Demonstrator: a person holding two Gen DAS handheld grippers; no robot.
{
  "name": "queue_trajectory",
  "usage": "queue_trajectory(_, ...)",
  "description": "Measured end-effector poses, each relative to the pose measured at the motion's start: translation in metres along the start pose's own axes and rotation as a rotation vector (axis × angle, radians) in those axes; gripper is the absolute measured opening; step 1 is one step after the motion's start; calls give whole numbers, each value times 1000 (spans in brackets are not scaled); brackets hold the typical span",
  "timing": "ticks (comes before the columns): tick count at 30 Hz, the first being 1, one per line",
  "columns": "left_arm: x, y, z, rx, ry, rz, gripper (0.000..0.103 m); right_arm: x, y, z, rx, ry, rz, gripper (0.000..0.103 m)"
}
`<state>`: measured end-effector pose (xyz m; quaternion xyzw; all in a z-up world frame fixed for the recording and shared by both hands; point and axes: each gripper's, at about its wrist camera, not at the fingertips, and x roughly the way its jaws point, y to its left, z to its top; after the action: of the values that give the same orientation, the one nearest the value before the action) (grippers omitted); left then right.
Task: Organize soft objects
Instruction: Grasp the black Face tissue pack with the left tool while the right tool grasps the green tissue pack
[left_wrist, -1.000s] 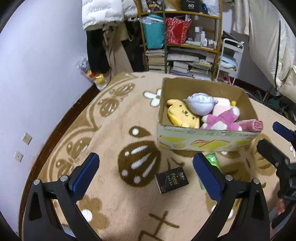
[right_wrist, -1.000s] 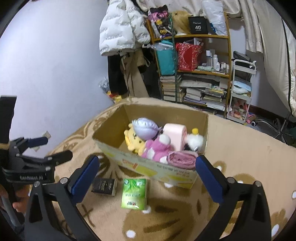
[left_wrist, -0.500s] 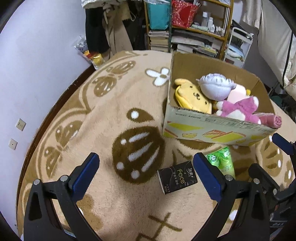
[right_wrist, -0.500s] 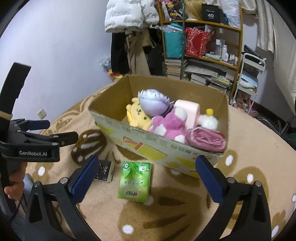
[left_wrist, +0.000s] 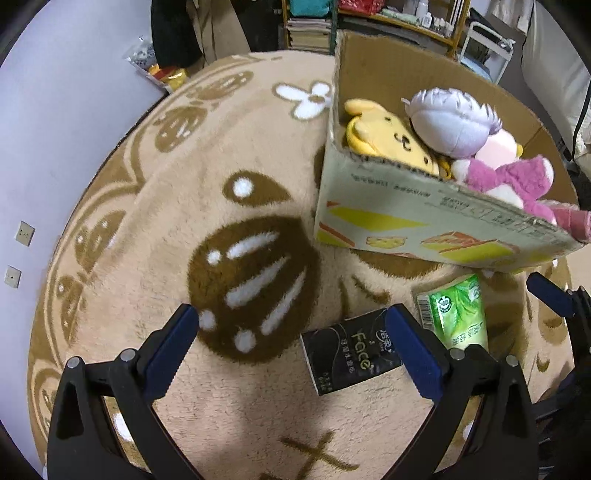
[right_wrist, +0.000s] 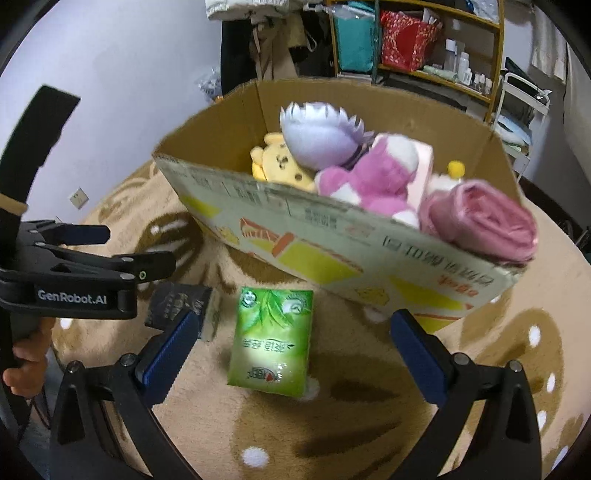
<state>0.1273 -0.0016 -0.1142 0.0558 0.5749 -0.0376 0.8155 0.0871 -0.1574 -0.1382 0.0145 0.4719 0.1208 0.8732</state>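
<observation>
I am holding both grippers wide open and empty: my left gripper (left_wrist: 295, 343) is hovering over the black "Face" tissue pack (left_wrist: 351, 360), my right gripper (right_wrist: 291, 349) over the green tissue pack (right_wrist: 271, 339), both lying on the rug (left_wrist: 177, 192) beside the cardboard box (right_wrist: 332, 243) of plush toys (right_wrist: 373, 177).

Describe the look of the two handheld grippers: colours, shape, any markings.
Both are matte black plastic clamps. The left gripper and right gripper each have two angled arms with silver rivets, ending in blue ribbed pads on the jaws. Seen side-on from the right wrist view, the left one carries white "GenRobot.AI" lettering and a small green-ringed dot. No cables or sleeves are visible.
</observation>
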Motion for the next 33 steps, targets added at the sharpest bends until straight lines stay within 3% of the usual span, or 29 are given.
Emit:
queue_trajectory(18, 40, -4, -1, -41, 135, -79, 100, 33, 3, -5, -17, 88, -30, 103)
queue_trajectory(33, 65, 4, 7, -83, 183, -180, 100, 49, 3, -9, -9, 126, -32, 103)
